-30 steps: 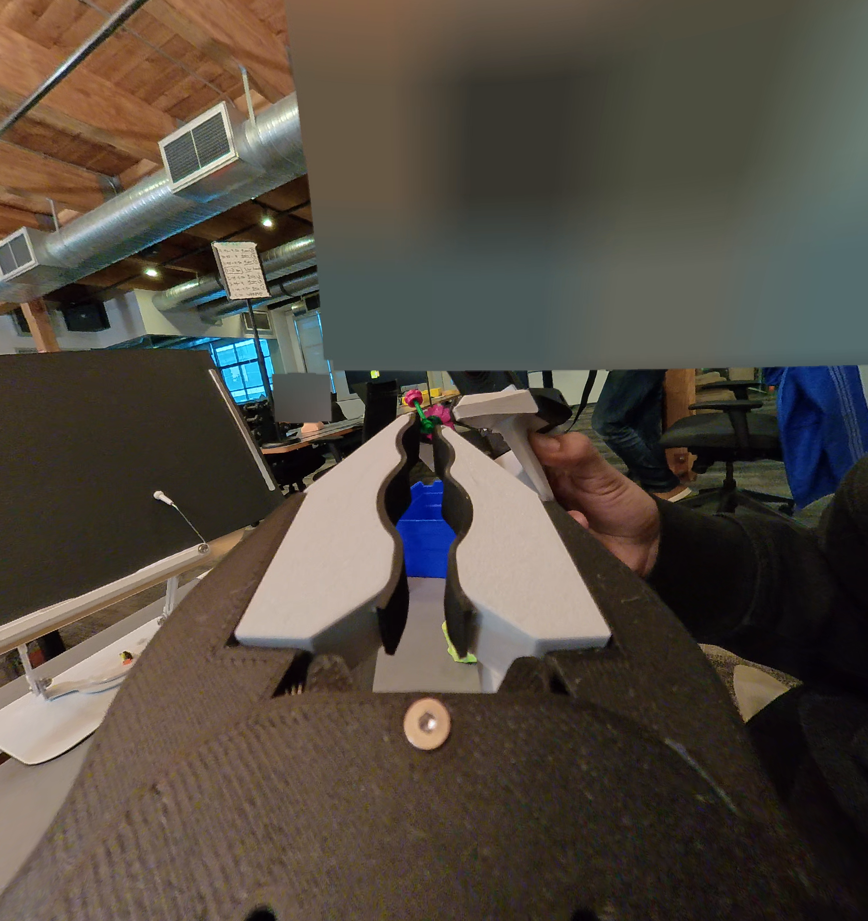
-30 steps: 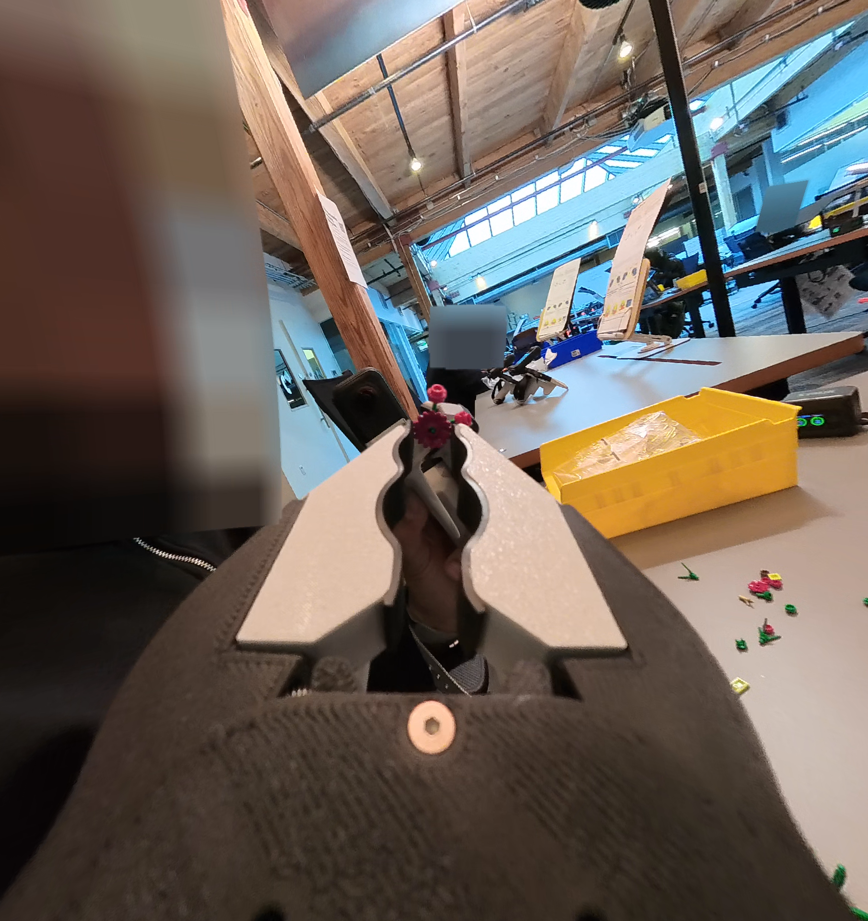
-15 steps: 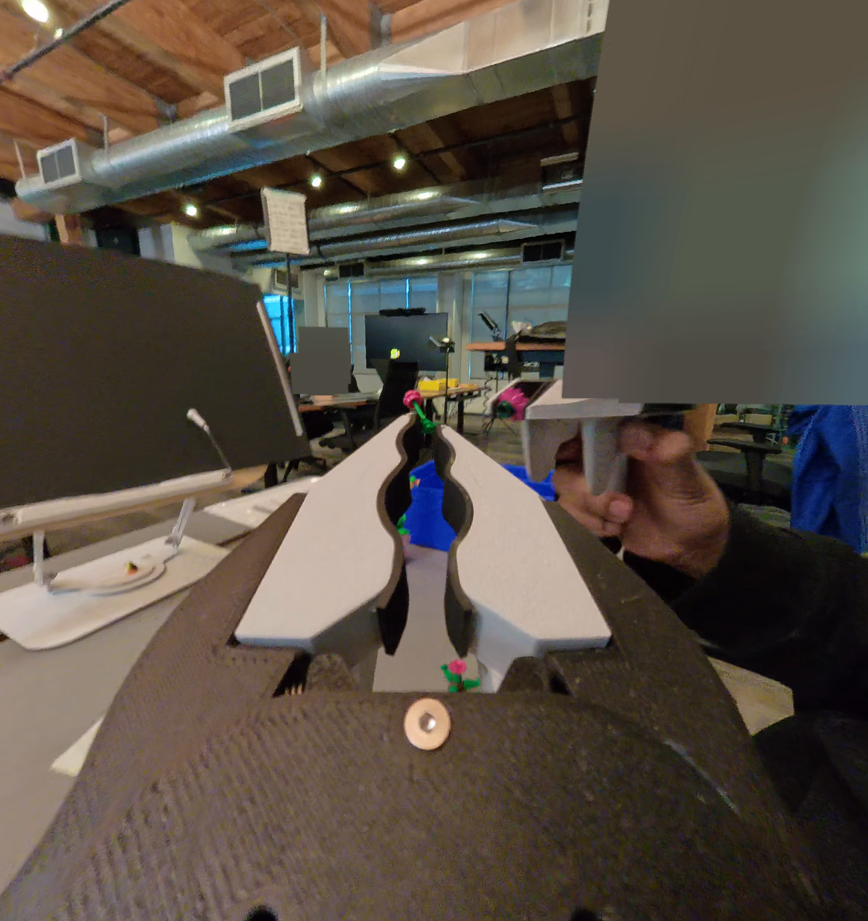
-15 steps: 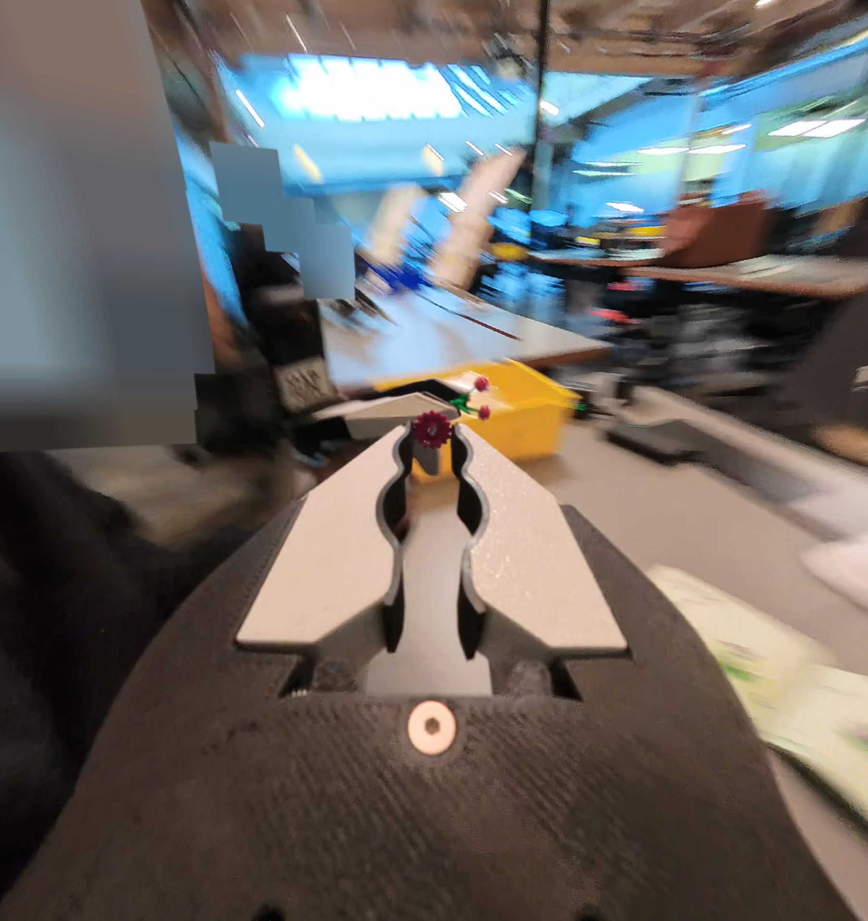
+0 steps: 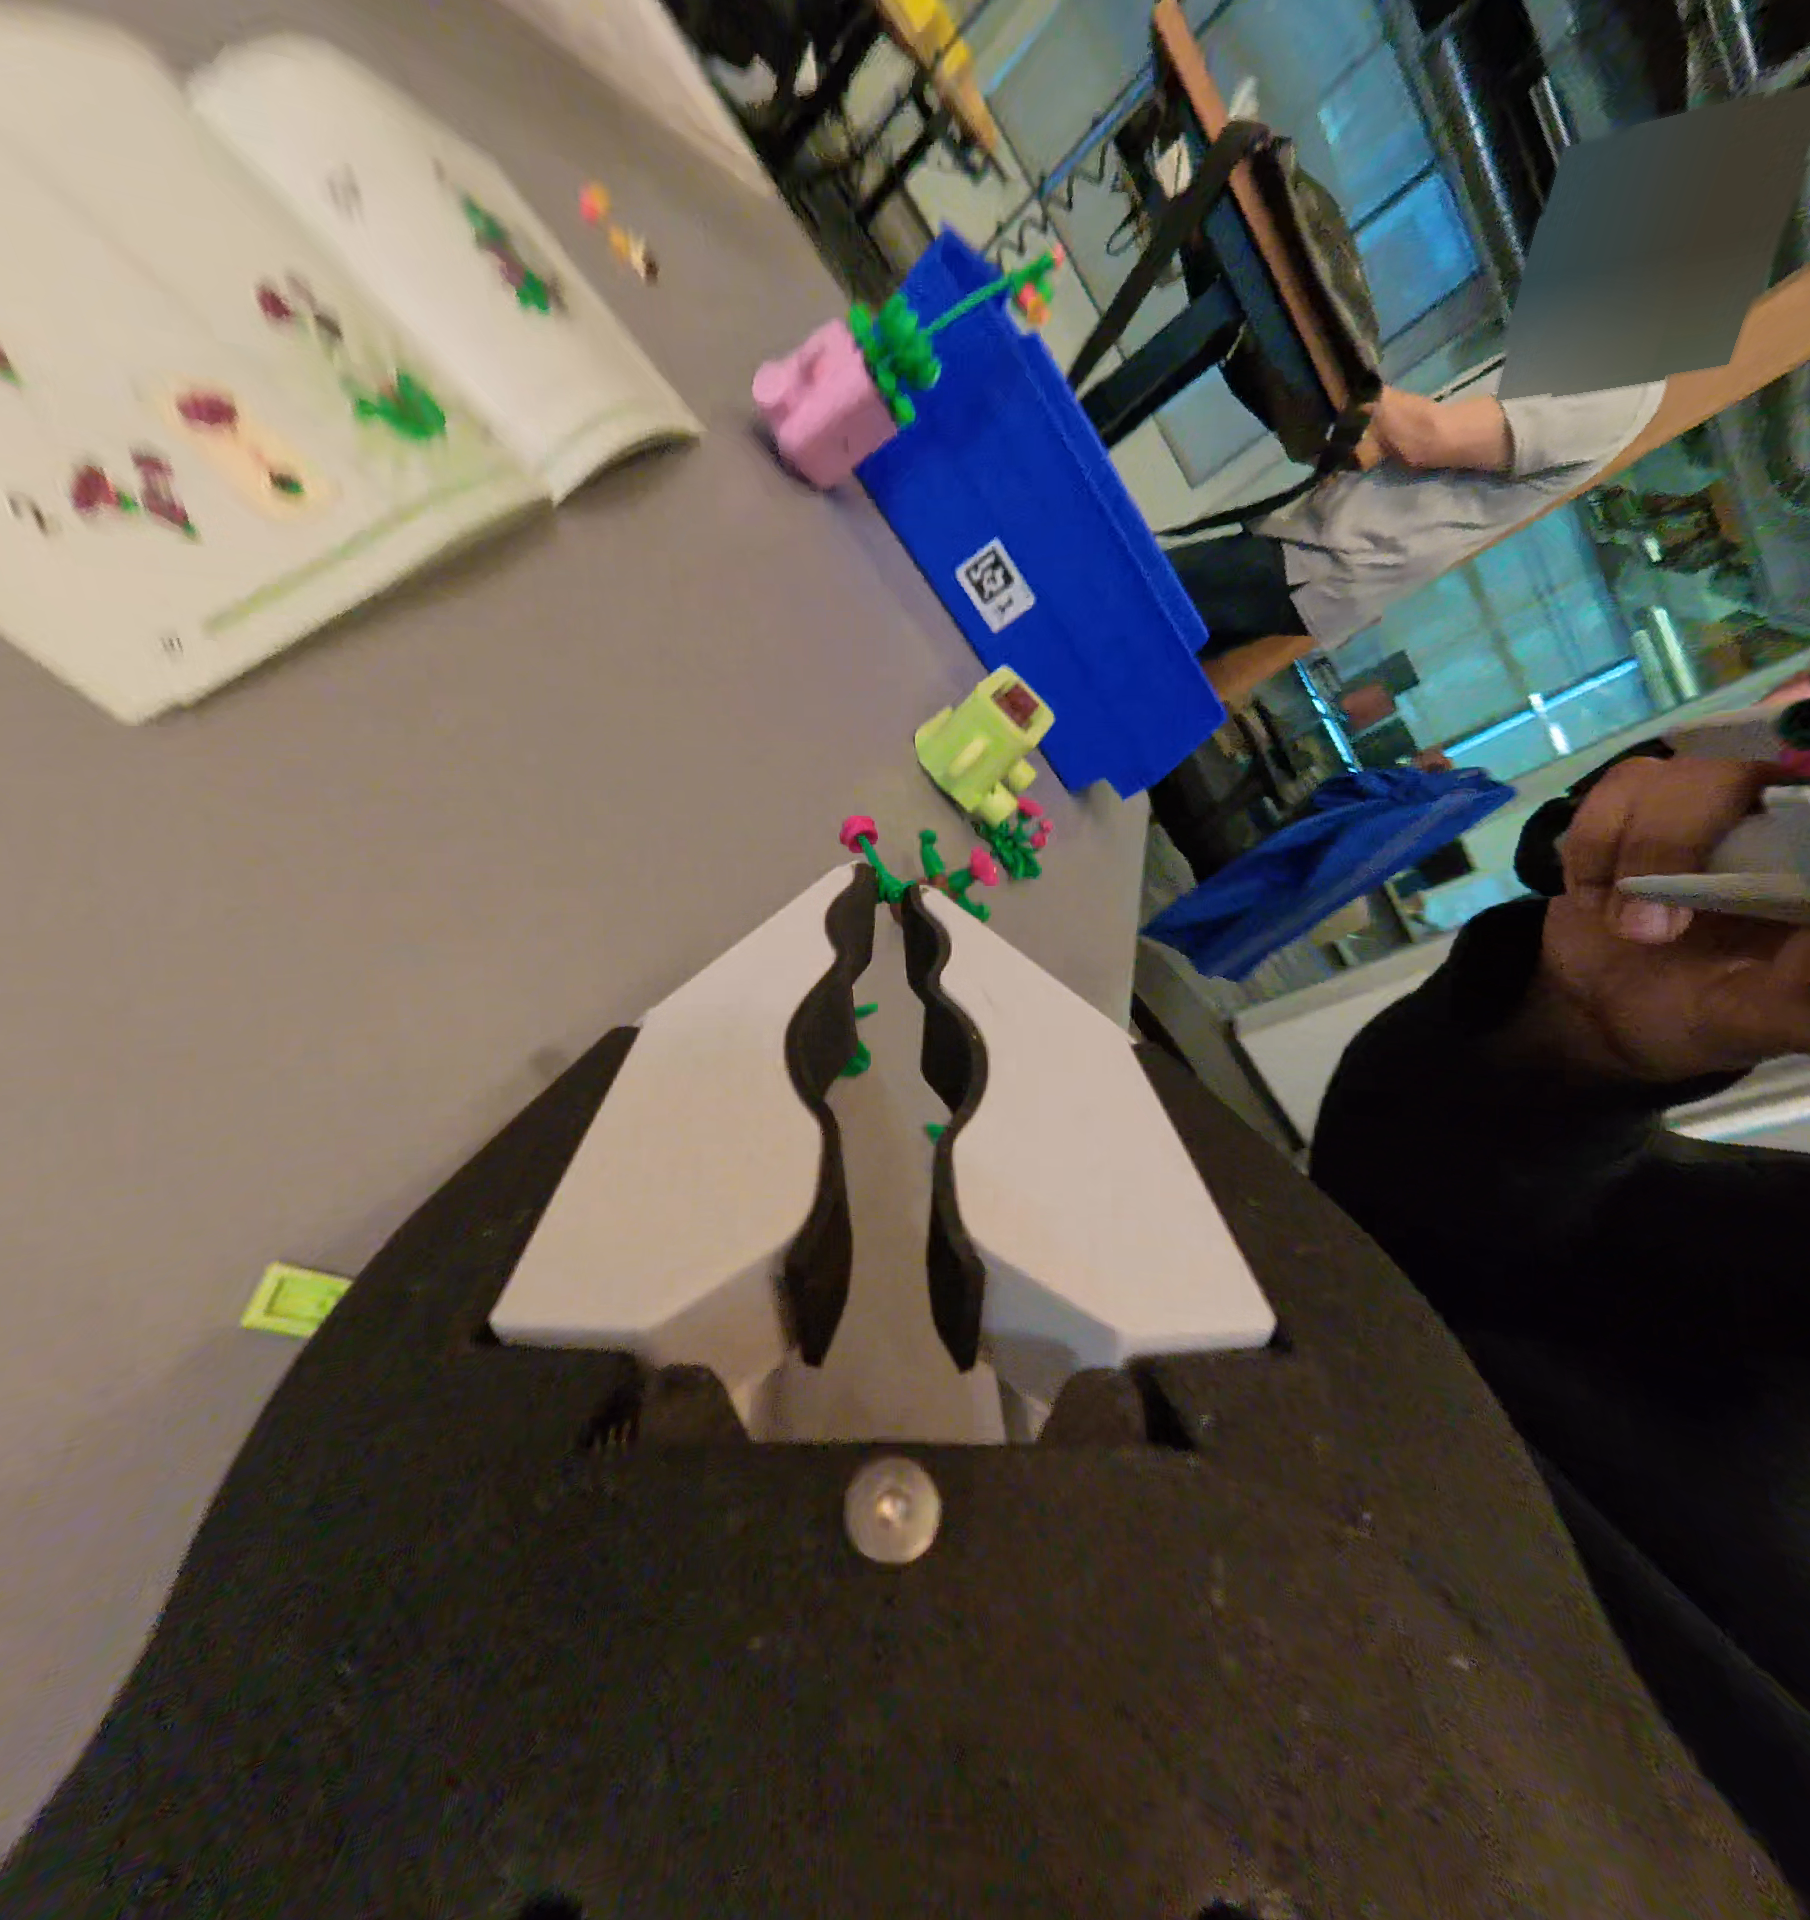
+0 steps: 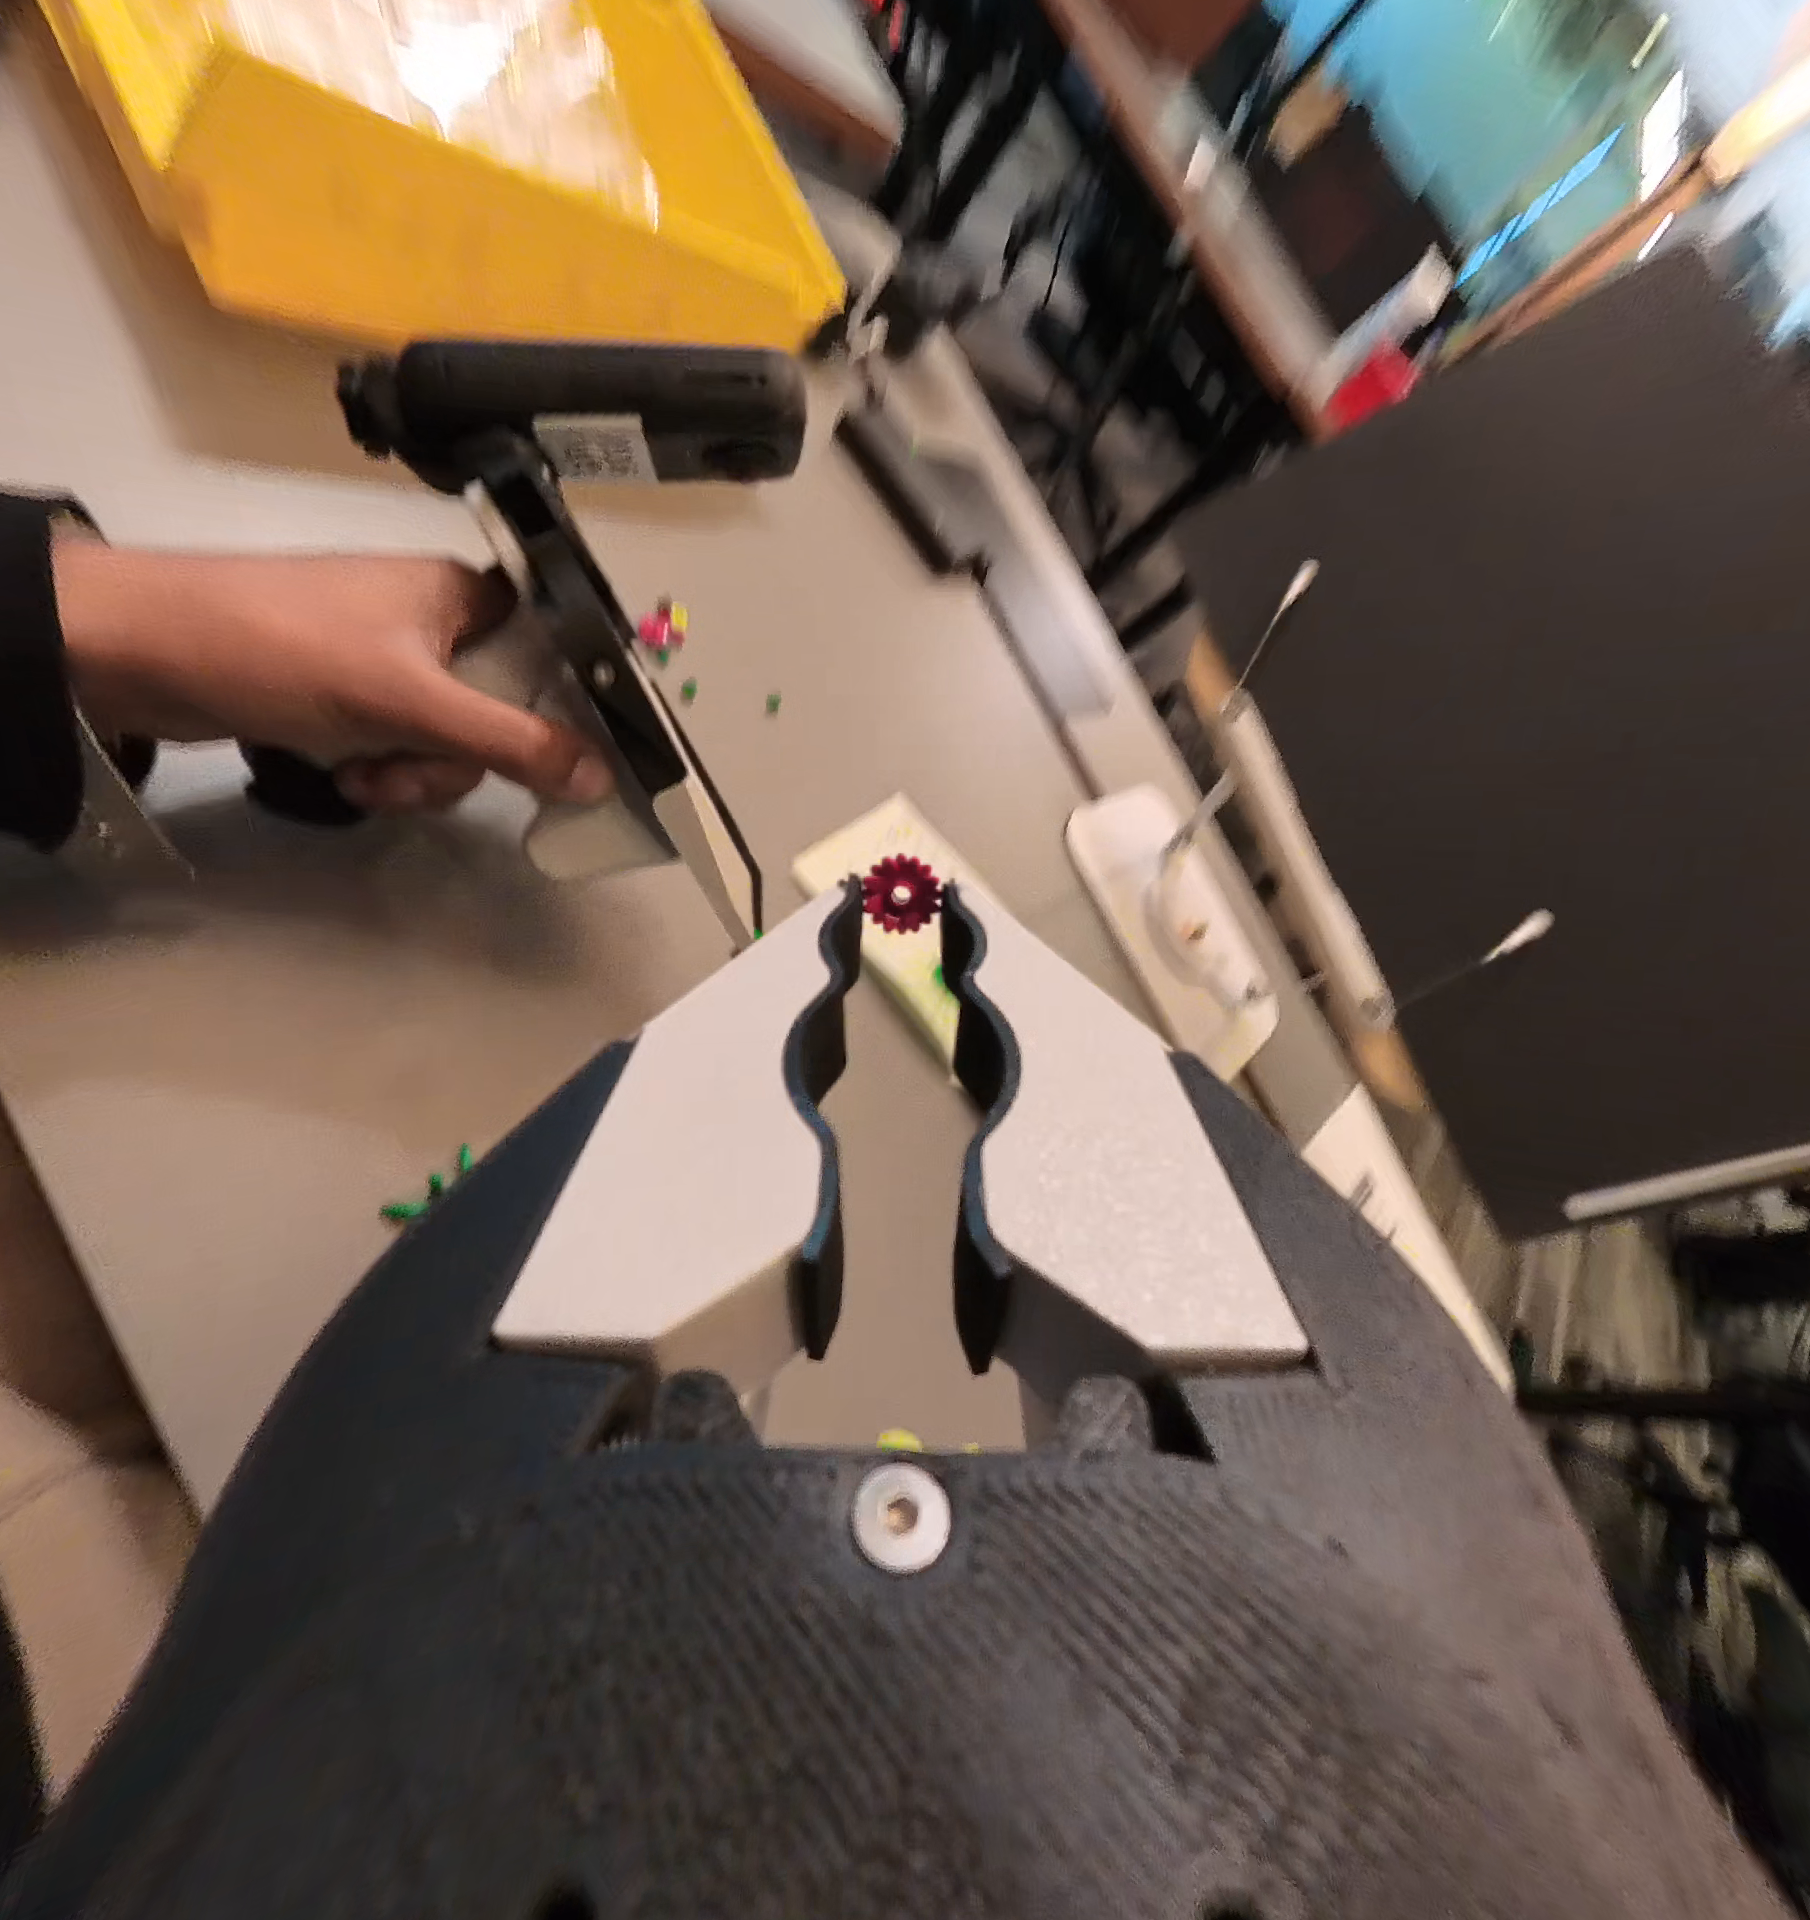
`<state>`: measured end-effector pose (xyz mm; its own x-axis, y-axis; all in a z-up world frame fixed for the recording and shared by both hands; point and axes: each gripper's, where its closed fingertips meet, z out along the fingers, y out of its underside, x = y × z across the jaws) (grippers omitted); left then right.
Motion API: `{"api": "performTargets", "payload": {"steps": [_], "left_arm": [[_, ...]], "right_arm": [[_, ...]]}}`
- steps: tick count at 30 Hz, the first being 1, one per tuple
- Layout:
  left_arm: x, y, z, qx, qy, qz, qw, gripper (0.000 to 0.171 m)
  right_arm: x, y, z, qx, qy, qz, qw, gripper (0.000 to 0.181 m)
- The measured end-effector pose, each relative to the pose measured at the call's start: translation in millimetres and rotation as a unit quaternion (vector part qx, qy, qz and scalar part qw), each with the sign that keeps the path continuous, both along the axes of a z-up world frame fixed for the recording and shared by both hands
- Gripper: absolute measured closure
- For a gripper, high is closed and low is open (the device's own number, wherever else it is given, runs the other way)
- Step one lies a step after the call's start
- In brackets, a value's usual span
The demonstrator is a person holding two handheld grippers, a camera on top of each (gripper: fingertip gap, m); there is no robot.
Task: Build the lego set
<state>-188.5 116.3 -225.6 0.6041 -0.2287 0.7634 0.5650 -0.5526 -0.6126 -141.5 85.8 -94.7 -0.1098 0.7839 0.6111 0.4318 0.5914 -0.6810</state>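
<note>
Left claw (image 5: 888, 896) pinches stem (image 5: 916, 871); right claw (image 6: 901, 900), flower (image 6: 900, 892).

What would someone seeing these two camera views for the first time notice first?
Probably the left gripper pinching a green flower stem with pink buds at its tips, above the grey table. Next, the right gripper clamped on a dark red gear-shaped flower piece. Behind them, the blue bin with a pink pot and a lime pot beside it, and the yellow bin, stand out.
</note>
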Motion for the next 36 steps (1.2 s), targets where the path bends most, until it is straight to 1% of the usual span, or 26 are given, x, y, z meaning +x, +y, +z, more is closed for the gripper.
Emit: {"api": "performTargets", "payload": {"steps": [2,6,11,14,21,26,31,33,34,36], "left_arm": [[2,0,-8,-0.018,-0.018,-0.009,1.0,0.169],[4,2,-20,-0.043,0.003,-0.011,0.999,0.169],[8,3,-32,-0.067,0.026,-0.016,0.997,0.169],[8,3,-45,-0.094,0.065,-0.017,0.993,0.169],[4,2,-52,-0.106,0.074,-0.011,0.992,0.168],[-1,2,-52,-0.105,0.083,-0.001,0.991,0.167],[-4,2,-54,-0.109,0.095,0.006,0.989,0.16],[-9,1,-54,-0.111,0.114,0.017,0.987,0.159],[-12,2,-51,-0.101,0.134,0.026,0.985,0.159],[-17,5,-30,-0.045,0.176,0.046,0.982,0.159]], "right_arm": [[1,6,-12,-0.003,-0.033,-0.019,0.999,0.168],[2,11,-26,-0.006,-0.066,-0.029,0.997,0.168],[1,11,-35,-0.023,-0.074,-0.022,0.997,0.168],[1,14,-39,-0.029,-0.075,-0.022,0.997,0.168],[2,17,-47,-0.06,-0.074,-0.015,0.995,0.168],[2,21,-51,-0.083,-0.07,-0.012,0.994,0.168],[2,24,-57,-0.112,-0.067,-0.007,0.991,0.168],[1,27,-58,-0.121,-0.061,-0.007,0.991,0.168],[0,29,-56,-0.124,-0.049,-0.009,0.991,0.168],[-1,33,-47,-0.13,-0.009,-0.007,0.991,0.168]]}}
